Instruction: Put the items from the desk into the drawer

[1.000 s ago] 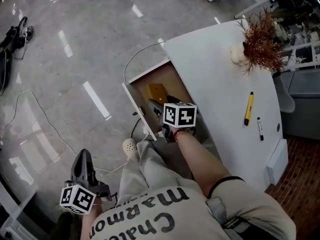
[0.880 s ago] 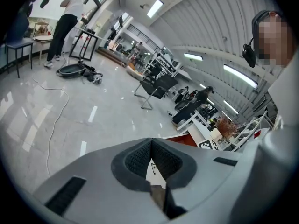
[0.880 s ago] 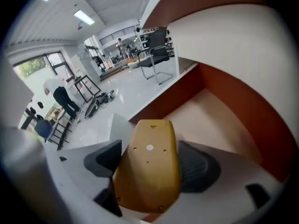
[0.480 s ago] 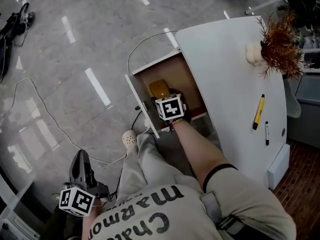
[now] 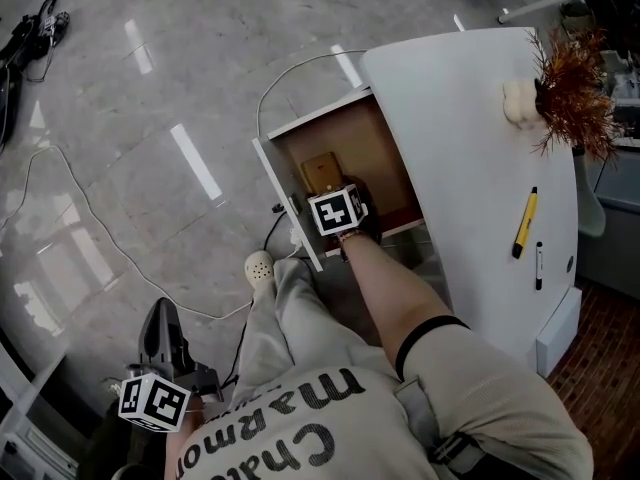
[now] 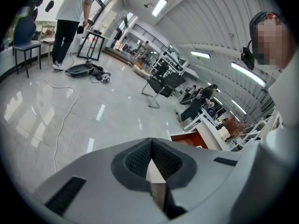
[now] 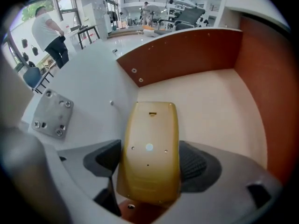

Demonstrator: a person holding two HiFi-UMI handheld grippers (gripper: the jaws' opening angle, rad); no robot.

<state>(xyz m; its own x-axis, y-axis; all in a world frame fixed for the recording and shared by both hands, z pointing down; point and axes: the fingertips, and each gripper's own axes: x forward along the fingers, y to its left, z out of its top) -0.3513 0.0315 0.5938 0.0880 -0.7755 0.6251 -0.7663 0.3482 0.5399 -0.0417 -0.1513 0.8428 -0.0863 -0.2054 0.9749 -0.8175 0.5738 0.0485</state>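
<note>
A yellow, flat, rounded device (image 7: 149, 148) lies lengthwise between the pads of my right gripper (image 7: 149, 161), which is shut on it and points steeply down into the open wooden drawer (image 7: 210, 111). In the head view the device (image 5: 322, 171) sits low at the drawer's (image 5: 385, 153) front-left end, just ahead of the right gripper (image 5: 333, 196). My left gripper (image 5: 165, 330) hangs beside the person's leg over the floor, far from the desk. Its jaws (image 6: 150, 158) are shut with nothing in them.
On the white desk (image 5: 470, 138) lie a yellow pen (image 5: 524, 222) and a black pen (image 5: 538, 265), with a dried plant (image 5: 572, 98) at the far end. A white cable (image 5: 290, 78) runs across the grey floor. People and chairs stand further back.
The right gripper has sunk into the drawer with the yellow device and turned more steeply downward. The left gripper has dropped slightly.
</note>
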